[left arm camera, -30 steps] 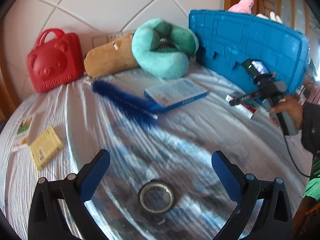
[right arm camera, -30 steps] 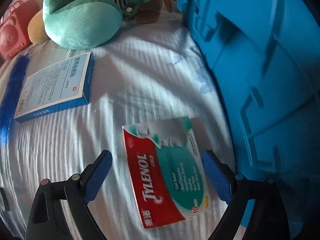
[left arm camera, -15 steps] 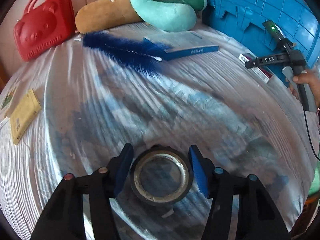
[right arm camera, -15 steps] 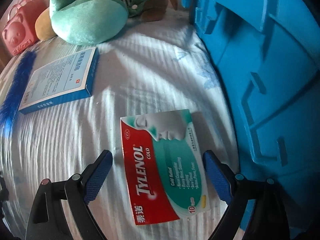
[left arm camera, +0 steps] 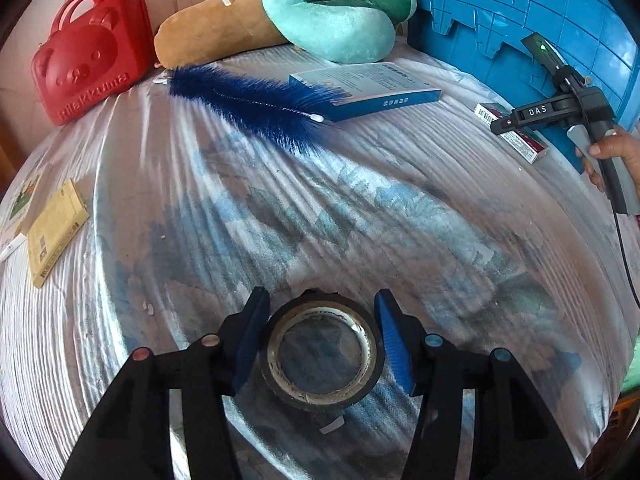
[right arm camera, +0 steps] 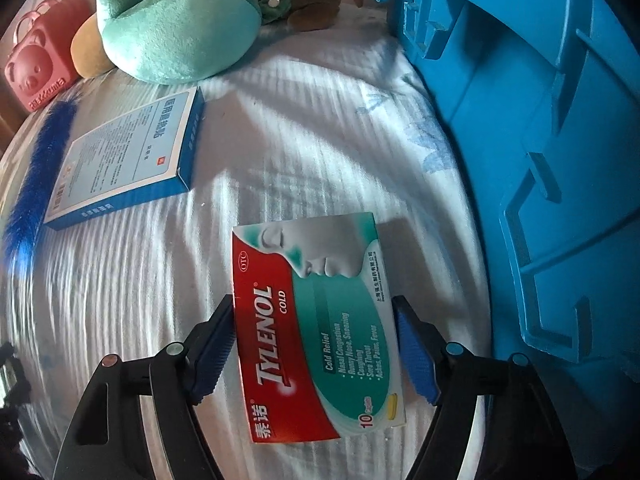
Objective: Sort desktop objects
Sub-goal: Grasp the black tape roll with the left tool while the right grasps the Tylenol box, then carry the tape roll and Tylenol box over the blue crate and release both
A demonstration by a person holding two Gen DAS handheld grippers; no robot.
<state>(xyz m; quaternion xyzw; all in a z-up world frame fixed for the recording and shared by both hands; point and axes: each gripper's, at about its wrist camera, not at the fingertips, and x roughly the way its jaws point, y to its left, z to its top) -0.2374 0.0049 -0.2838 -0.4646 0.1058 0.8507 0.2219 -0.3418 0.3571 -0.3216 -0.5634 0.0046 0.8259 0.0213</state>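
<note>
Bed sheet rumpling: left claw clamping tape roll; right claw closing around Tylenol box, needing square contact before lifting.

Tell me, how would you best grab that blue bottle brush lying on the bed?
Probably from above, closing across the thin wire stem of the brush, near its white-capped tip. The brush lies flat on the sheet with soft bristles that would squash, and its far end is crowded by the red bag and the tan plush toy.
</note>
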